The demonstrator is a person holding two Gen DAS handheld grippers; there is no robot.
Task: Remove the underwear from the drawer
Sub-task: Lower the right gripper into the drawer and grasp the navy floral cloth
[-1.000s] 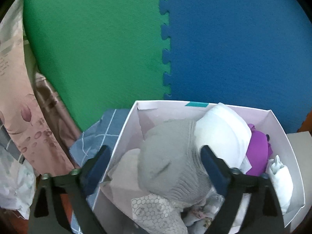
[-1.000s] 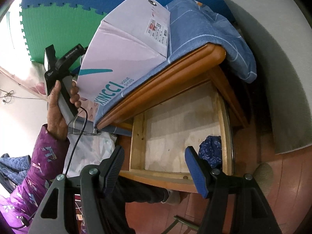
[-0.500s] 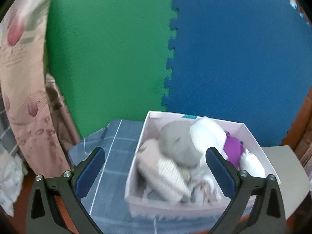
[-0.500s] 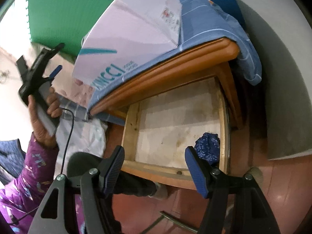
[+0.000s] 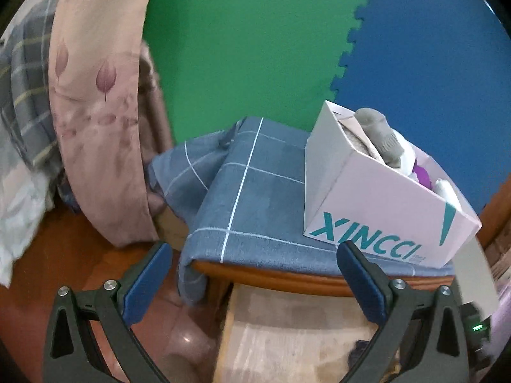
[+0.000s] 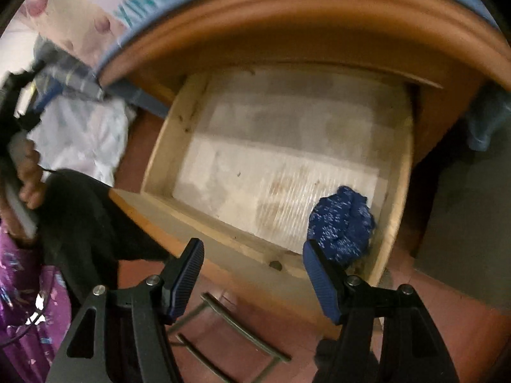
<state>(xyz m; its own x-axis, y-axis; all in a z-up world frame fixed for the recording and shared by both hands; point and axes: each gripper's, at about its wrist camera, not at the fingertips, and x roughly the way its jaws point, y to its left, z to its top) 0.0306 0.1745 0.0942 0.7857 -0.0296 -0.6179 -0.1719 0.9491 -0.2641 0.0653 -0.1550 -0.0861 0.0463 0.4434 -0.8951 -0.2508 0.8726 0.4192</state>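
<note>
Both hands have dropped toward the open drawer (image 6: 179, 134); right gripper (image 6: 254, 276) jaws wide and empty above the blue underwear (image 6: 341, 220), untouched in its front corner; left gripper (image 5: 252, 282) wide too.

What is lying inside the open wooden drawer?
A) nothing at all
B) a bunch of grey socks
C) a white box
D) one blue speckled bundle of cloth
D: the right wrist view shows a single blue speckled bundle in the near right corner of the drawer, whose floor is otherwise bare.
</note>
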